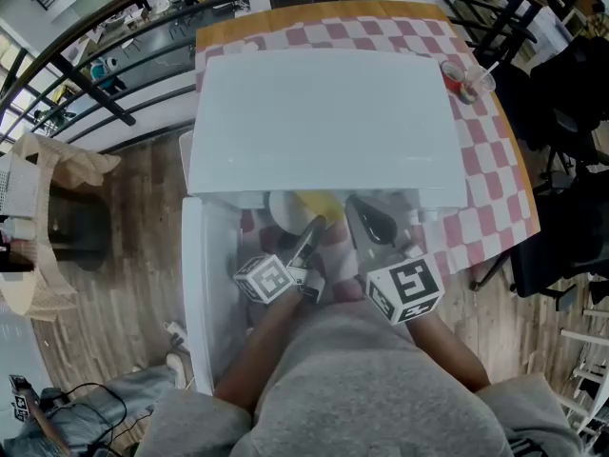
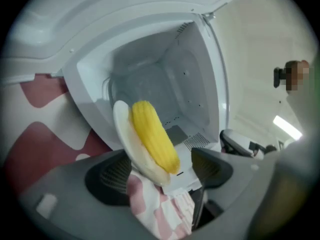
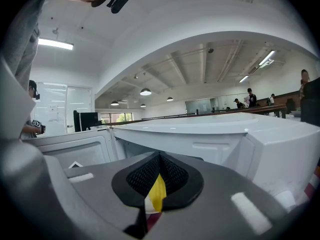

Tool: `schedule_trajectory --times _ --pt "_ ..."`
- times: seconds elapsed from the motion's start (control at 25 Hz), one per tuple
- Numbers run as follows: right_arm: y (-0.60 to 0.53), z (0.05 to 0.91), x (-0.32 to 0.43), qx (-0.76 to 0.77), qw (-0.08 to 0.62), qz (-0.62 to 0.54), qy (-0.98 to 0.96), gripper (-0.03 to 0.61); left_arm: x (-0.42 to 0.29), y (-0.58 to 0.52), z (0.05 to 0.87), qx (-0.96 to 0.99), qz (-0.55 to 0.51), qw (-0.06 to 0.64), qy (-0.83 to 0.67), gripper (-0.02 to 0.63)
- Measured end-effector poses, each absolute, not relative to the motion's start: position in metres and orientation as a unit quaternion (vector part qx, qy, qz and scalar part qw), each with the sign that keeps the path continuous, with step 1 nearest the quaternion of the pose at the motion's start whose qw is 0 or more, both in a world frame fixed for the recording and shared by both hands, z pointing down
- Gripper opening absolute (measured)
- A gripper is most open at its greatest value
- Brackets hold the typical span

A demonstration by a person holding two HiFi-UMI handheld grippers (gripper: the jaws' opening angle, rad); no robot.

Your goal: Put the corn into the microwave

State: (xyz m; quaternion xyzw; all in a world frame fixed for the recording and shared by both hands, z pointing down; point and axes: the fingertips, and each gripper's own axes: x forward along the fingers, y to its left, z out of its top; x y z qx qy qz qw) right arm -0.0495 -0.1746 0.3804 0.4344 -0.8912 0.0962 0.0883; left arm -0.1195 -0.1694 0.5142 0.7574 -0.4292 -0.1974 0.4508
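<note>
Now left hand-held gripper (image 2: 162,170) stands wide, pads clear of plate (image 2: 125,134) carrying corn (image 2: 152,134), just ahead between jaws at microwave (image 2: 190,74) mouth. Right hand-held gripper (image 3: 159,176) closed, jaws together. Advice: draw left straight back, level, without clipping plate rim.

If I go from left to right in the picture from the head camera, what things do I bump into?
Open microwave door → left tool → right tool → cup with a straw.

No legible text, as far as visible.
</note>
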Motion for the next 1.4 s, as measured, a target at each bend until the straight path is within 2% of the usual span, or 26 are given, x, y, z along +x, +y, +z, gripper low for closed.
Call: schedule_trajectory --times 0.12,0.4,0.56,1.0,1.4 --pt "-0.175 0.381 -0.050 0.435 0.087 0.097 -0.891 -0.002 -0.116 -0.163 0.516 0.784 -0.133 0.412 -0.445 0.392" --pt "-0.174 0.383 -0.048 0.433 0.088 0.099 -0.891 -0.002 -0.119 -0.151 0.534 0.802 0.060 0.275 -0.527 0.414" --pt "-0.173 0.383 -0.048 0.432 0.089 0.101 -0.892 -0.002 -0.128 -0.152 0.533 0.792 0.112 0.224 -0.557 0.417" --pt "-0.176 0.384 -0.047 0.434 0.089 0.102 -0.891 -0.002 -0.132 -0.148 0.533 0.778 0.153 0.206 -0.573 0.416" --pt "-0.177 0.388 -0.045 0.435 0.091 0.104 -0.890 -0.002 -0.136 -0.173 0.540 0.756 0.175 0.240 -0.583 0.390"
